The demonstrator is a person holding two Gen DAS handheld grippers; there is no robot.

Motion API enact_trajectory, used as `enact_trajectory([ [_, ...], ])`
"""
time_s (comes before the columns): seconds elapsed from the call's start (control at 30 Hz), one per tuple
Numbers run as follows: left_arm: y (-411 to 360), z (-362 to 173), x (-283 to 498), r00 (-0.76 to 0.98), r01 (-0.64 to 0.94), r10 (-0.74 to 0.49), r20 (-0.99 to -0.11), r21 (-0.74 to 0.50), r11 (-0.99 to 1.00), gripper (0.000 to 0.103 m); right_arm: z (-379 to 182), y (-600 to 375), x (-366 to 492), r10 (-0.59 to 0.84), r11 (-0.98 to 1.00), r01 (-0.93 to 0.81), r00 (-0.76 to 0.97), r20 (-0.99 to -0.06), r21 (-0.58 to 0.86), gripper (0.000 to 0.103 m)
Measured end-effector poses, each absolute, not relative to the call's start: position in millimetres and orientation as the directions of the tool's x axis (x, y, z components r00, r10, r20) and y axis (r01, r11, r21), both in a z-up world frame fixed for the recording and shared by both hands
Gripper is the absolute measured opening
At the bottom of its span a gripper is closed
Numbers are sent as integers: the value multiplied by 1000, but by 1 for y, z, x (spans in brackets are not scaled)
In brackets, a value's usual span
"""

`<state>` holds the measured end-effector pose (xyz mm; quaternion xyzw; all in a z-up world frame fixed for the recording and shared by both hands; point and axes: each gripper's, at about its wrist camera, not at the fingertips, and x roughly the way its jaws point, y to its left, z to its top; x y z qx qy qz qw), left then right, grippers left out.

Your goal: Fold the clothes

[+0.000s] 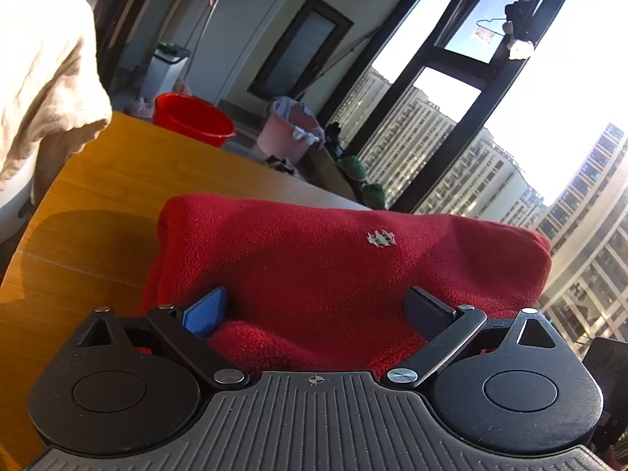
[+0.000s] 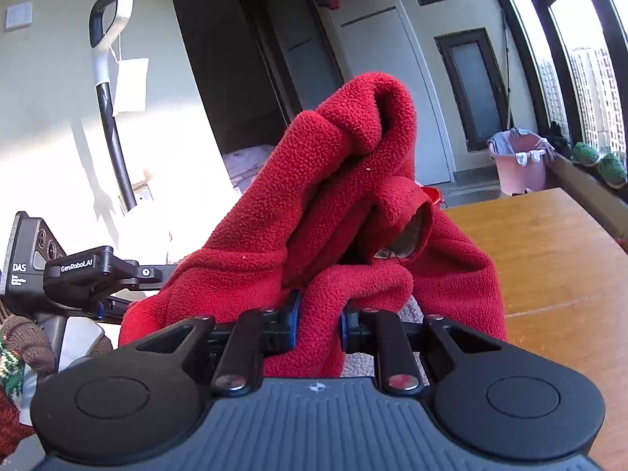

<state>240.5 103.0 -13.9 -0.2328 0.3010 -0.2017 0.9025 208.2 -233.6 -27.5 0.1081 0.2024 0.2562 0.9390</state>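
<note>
A red fleece garment (image 1: 333,267) is bunched and folded over, lifted above the wooden table (image 1: 117,196). My left gripper (image 1: 318,310) has its jaws wide apart, with the fleece lying between the blue pads (image 1: 204,314) and draped over them. In the right wrist view my right gripper (image 2: 318,322) is shut on a fold of the red garment (image 2: 353,196), which rises in a crumpled peak with a sleeve cuff (image 2: 412,227) hanging open. The left gripper's body (image 2: 78,271) shows at the left of that view.
A red bucket (image 1: 192,117) and a pink laundry basket (image 1: 290,133) stand beyond the table's far edge. Large windows (image 1: 471,78) are to the right. A beige cloth (image 1: 43,78) hangs at upper left. A vacuum handle (image 2: 106,78) leans on the wall.
</note>
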Motion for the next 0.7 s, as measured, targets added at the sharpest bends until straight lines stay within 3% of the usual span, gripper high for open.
enact_trajectory([
  [0.1,102,-10,239,731,244,-510,-454,-524,816,100,-52,-238,246,471,879,-364,765,-438,309,18],
  [0.13,99,-4,236,733,250,-501,-459,-503,827,100,-57,-244,254,496,859,-342,744,-449,381,18],
  [0.37,27,57,186,793,433,-428,-433,-92,897,103,-63,-259,253,529,822,-309,726,-439,479,27],
  [0.5,-29,56,169,808,474,-371,-458,132,871,103,-63,-267,243,525,818,-301,739,-422,490,36],
  [0.6,-53,41,176,809,468,-331,-486,192,862,103,-56,-274,223,490,842,-305,775,-398,444,45],
  [0.7,-72,30,188,779,497,-328,-534,208,842,103,-49,-283,209,484,849,-313,784,-388,427,46],
])
